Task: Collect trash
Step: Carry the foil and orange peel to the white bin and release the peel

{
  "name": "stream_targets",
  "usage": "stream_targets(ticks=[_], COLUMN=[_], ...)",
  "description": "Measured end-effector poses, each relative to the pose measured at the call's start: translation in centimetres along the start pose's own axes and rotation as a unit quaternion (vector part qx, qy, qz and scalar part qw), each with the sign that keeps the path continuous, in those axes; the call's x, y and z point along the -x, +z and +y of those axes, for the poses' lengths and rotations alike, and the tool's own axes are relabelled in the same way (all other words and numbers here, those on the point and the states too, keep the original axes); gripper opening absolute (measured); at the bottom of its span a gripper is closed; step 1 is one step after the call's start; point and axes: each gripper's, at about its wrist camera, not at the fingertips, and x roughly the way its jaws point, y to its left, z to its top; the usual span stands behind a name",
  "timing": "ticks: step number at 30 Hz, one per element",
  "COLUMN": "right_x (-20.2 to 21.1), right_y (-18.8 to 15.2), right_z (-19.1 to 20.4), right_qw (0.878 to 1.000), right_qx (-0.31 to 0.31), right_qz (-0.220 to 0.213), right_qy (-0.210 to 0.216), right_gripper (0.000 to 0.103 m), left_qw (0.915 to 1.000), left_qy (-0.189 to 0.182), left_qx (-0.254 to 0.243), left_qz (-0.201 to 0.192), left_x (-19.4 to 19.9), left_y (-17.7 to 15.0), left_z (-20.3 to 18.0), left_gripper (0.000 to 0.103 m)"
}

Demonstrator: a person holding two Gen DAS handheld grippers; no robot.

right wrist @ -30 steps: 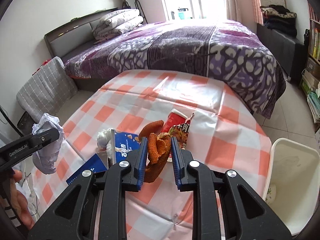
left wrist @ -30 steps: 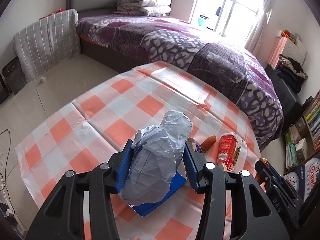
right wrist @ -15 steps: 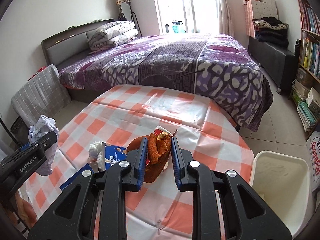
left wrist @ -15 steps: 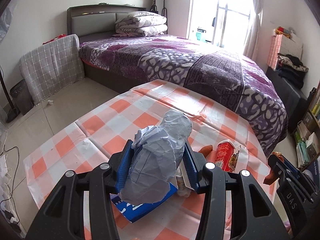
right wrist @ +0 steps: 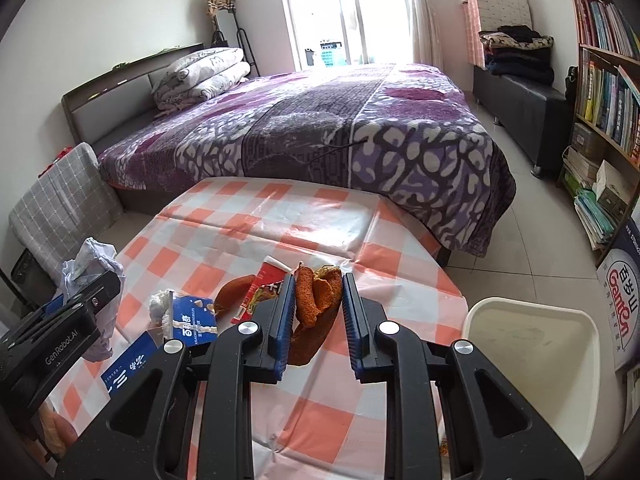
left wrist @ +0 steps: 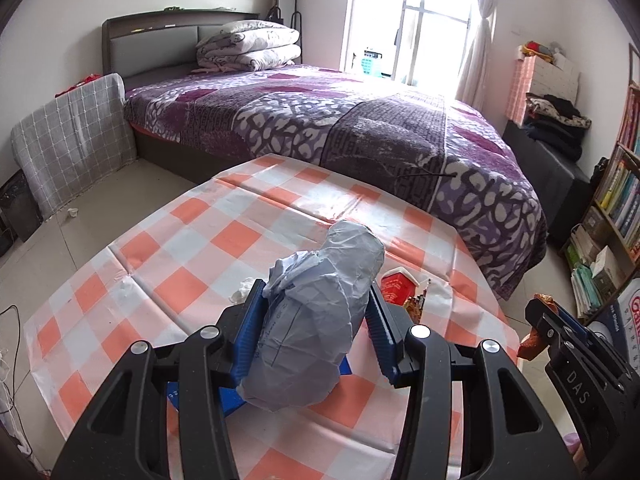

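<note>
My left gripper (left wrist: 314,326) is shut on a crumpled grey paper wad (left wrist: 320,320) and holds it above the checked table (left wrist: 200,240); it shows at the left of the right wrist view (right wrist: 90,272). My right gripper (right wrist: 316,312) is shut on a piece of orange peel (right wrist: 312,304), above the table near its right edge. On the table lie a red snack packet (right wrist: 264,284), another peel piece (right wrist: 232,294), a blue box (right wrist: 188,320), a blue carton (right wrist: 128,364) and a white tissue (right wrist: 158,306). A white bin (right wrist: 532,356) stands on the floor at the right.
A bed with a purple cover (right wrist: 320,128) lies just behind the table. A bookshelf (right wrist: 604,120) and stacked books line the right wall. A water box (right wrist: 620,300) stands behind the bin. A grey checked board (left wrist: 68,140) leans at the left.
Both grippers have risen and drawn back from the table with their loads. The right gripper has shifted towards the bin, which shows more fully now.
</note>
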Motion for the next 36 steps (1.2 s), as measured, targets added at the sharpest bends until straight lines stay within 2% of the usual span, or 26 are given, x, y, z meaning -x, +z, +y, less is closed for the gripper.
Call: stream_targets(ticks=[16, 24, 31, 33, 36], right_x=[1.3, 2.3, 3.8, 4.2, 4.8], right_y=[0.5, 0.3, -0.3, -0.4, -0.5], right_z=[-6.9, -12.7, -16.5, -17.4, -18.5], right_qw=[0.997, 0.988, 0.981, 0.979, 0.974], right_qx=[-0.057, -0.121, -0.154, -0.163, -0.176], right_qz=[0.005, 0.021, 0.017, 0.015, 0.007], right_qy=[-0.053, -0.089, -0.118, -0.125, -0.140], right_gripper=[0.023, 0.023, 0.025, 0.027, 0.051], left_qw=[0.9975, 0.9938, 0.9882, 0.9864, 0.9829], left_qy=[-0.055, -0.087, -0.123, -0.131, -0.145], left_qx=[-0.044, -0.065, -0.083, -0.091, -0.103], left_qz=[0.009, 0.023, 0.038, 0.041, 0.048], left_x=[0.1, -0.1, -0.2, -0.1, 0.0], left_y=[-0.7, -1.6, -2.5, -2.9, -3.5], left_z=[-6.3, -9.2, -12.3, -13.2, -14.6], left_gripper=[0.048, 0.048, 0.048, 0.048, 0.048])
